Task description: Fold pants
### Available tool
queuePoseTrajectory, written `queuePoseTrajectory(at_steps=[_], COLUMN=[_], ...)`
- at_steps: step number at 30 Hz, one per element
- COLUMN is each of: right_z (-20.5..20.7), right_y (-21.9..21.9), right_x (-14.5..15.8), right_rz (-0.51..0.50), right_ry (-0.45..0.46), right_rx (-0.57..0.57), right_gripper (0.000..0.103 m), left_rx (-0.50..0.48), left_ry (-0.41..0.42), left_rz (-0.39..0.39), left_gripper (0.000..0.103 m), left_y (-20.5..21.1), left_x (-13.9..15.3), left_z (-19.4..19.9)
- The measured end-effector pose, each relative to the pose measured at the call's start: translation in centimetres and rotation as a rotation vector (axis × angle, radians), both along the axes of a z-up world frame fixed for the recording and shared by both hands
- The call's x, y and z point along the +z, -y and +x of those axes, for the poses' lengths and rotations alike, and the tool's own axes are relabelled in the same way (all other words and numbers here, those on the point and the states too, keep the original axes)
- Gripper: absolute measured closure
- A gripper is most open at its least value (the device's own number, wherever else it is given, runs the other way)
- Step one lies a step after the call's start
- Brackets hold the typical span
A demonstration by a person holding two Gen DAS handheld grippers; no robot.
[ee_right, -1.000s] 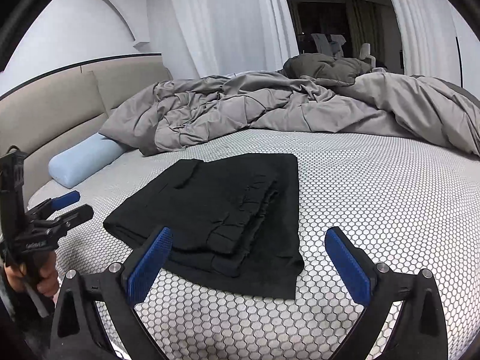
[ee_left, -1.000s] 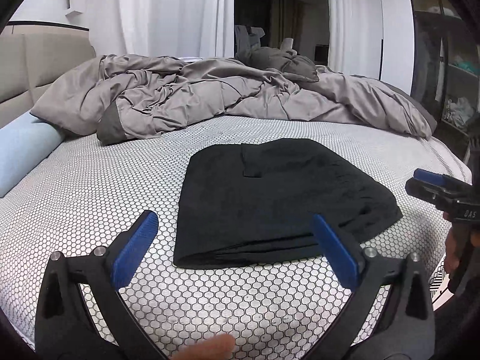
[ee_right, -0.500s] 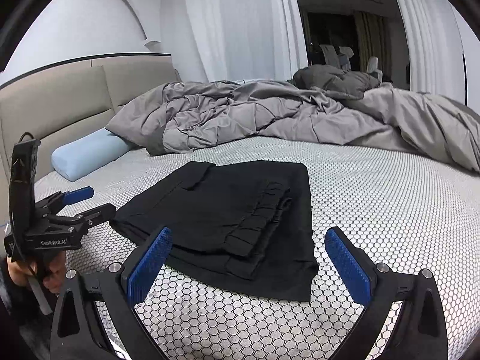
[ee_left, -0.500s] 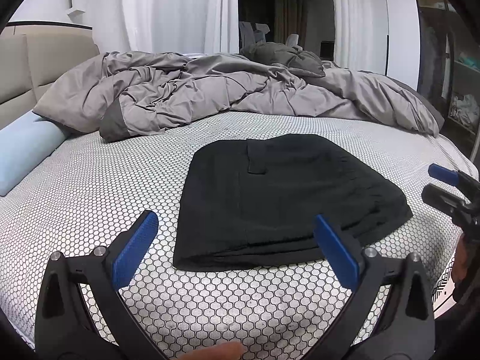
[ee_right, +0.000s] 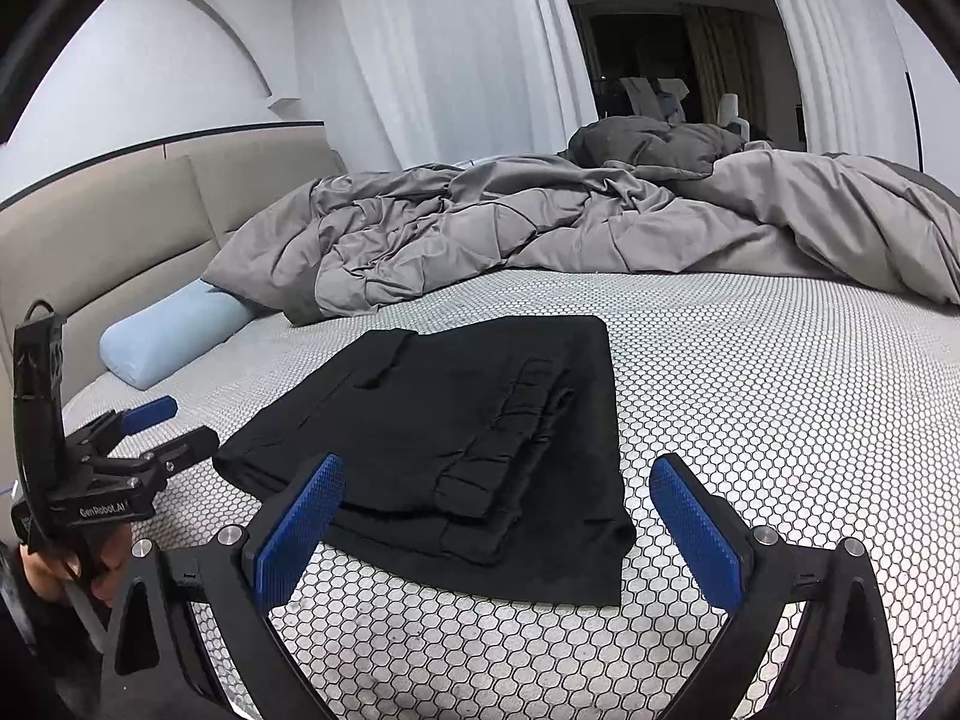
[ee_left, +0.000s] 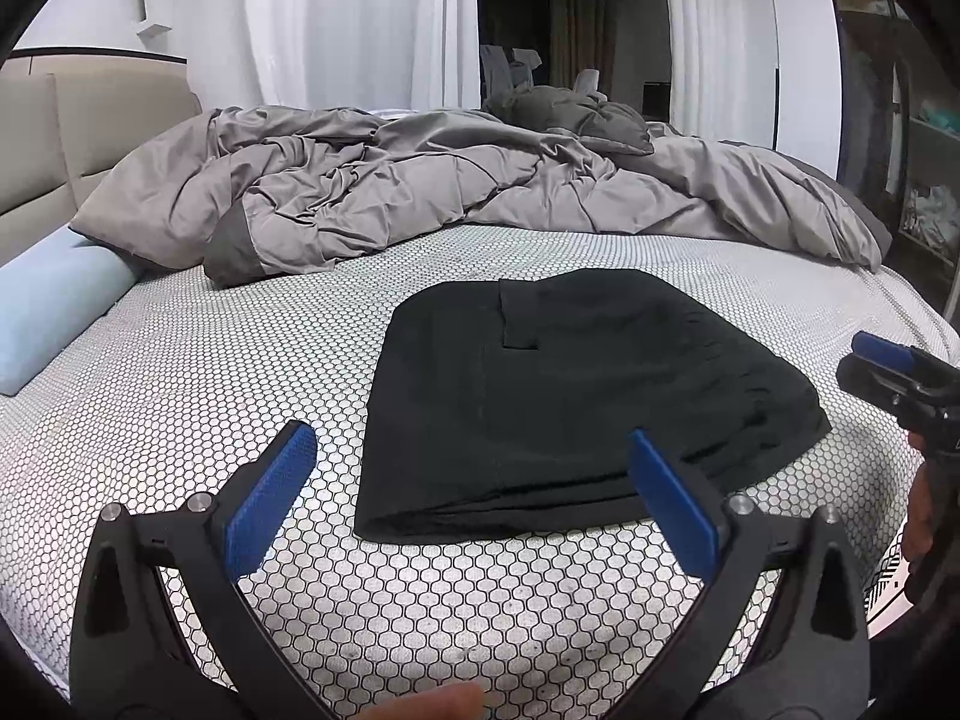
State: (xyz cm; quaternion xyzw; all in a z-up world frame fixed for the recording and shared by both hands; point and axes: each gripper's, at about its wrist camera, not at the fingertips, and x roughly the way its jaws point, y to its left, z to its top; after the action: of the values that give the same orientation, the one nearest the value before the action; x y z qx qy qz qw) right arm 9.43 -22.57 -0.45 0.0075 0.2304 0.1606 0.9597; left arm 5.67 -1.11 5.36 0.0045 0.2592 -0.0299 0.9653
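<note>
The black pants (ee_left: 576, 402) lay on the bed (ee_left: 180, 396) as a compact folded rectangle, near its front edge. The left hand-held gripper (ee_left: 471, 504) and the right hand-held gripper (ee_right: 495, 525) both hung wide apart, holding nothing. I judged the folding nearly finished; next needed only smoothing or one more fold.

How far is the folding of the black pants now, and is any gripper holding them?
Done: the black pants lie on the bed sheet as a compact folded stack, layers visible along one edge. In hand: nothing; the left gripper and right gripper are both open, clear of the cloth. Left: apparently nothing, perhaps one more fold or smoothing.
</note>
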Motion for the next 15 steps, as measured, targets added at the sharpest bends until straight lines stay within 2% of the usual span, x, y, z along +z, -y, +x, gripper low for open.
queuePoseTrajectory(at_steps=[15], right_z=[0.01], right_y=[-0.53], right_x=[-0.14], right_rz=[-0.026], right_ry=[0.003], right_rx=[0.011], right_gripper=[0.000], left_rx=[-0.003], left_ry=[-0.006], left_rz=[0.009], left_gripper=[0.001], left_y=[-0.39], left_x=[-0.21], left_z=[0.37])
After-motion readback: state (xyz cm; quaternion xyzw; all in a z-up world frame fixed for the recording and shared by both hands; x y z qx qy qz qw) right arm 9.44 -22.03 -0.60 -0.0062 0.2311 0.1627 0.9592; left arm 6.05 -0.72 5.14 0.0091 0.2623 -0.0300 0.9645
